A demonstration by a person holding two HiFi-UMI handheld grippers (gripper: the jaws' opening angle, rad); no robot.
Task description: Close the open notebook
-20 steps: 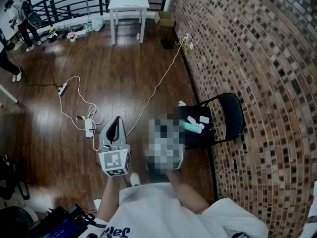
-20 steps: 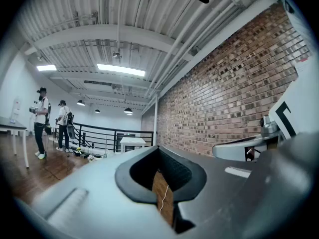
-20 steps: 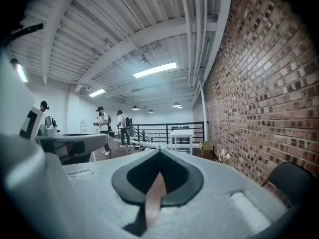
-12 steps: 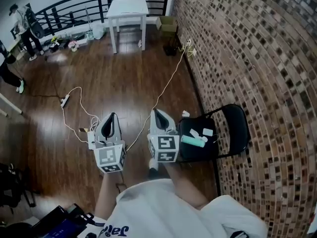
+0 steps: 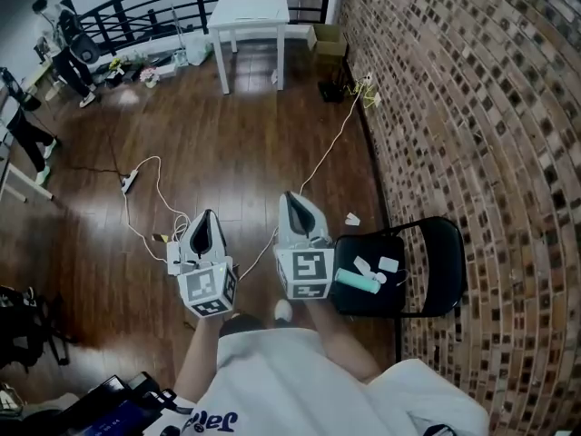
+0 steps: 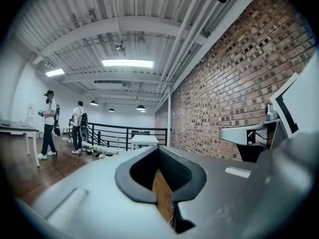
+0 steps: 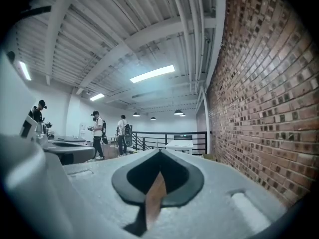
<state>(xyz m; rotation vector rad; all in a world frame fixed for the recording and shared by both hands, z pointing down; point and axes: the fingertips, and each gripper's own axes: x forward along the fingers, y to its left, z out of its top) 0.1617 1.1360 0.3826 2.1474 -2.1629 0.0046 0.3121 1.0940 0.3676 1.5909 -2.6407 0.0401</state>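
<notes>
No notebook shows in any view. In the head view my left gripper and my right gripper are held side by side in front of the person's body, level above the wooden floor. Both point away toward the far railing. The left gripper has its jaws together with nothing between them, only a thin slit of floor showing. The right gripper looks the same, jaws together and nothing held.
A black folding chair stands by the brick wall at the right, with a teal tube and small white items on its seat. White cables and a power strip lie on the floor. A white table, a railing and people stand far off.
The head view has shifted, so the chair and white table sit further right in the picture. Both grippers keep their places side by side, jaws unchanged.
</notes>
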